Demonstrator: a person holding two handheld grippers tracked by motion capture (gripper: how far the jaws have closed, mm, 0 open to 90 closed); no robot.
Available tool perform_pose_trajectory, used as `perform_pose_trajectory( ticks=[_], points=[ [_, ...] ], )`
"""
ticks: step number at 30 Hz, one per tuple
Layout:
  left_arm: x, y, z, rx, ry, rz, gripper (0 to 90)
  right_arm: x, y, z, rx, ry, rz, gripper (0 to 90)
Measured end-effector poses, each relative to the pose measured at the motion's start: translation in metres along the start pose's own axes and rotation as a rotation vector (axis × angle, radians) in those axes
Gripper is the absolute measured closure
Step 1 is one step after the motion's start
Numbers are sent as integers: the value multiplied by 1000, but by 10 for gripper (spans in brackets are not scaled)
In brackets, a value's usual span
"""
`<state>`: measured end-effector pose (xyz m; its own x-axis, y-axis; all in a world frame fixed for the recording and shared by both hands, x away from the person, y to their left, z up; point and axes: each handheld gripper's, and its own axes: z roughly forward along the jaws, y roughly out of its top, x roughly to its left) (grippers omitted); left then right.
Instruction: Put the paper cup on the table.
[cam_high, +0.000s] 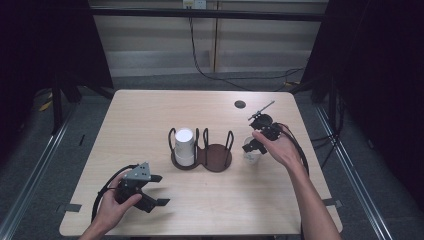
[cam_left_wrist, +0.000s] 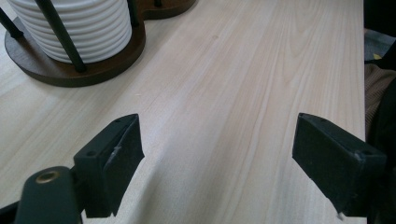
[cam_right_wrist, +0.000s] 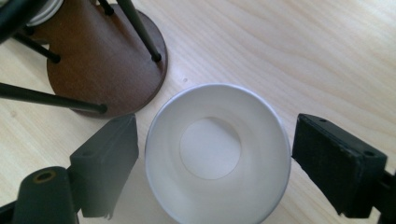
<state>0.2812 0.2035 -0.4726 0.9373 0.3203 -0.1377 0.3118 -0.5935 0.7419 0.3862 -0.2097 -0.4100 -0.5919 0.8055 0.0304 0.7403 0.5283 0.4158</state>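
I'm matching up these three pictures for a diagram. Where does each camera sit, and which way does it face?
High view: above the person's side, facing forward and down on the table; forearms, left gripper, right gripper.
Left gripper view: on that gripper, along its open jaws at bare table and the stacked cups.
Right gripper view: looks down into the single cup, its jaws apart beside it.
Shared: the brown cup holder.
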Motion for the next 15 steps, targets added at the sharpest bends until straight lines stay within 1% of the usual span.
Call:
perform_pose_trajectory(
  ticks=[6, 11, 12, 15],
  points=[
    [0, 0, 0, -7, -1, -2, 161, 0, -5, -7, -66, -5, 18, 138],
    [0, 0, 1, -9, 0, -7, 162, 0, -12, -13, -138, 0, 44, 139],
    [0, 0, 1, -4, 3, -3, 162, 0, -13, -15, -153, 0, 51, 140],
    [0, 0, 0, -20, 5, -9, 161, 1, -16, -21, -208, 25, 74, 140]
  ],
)
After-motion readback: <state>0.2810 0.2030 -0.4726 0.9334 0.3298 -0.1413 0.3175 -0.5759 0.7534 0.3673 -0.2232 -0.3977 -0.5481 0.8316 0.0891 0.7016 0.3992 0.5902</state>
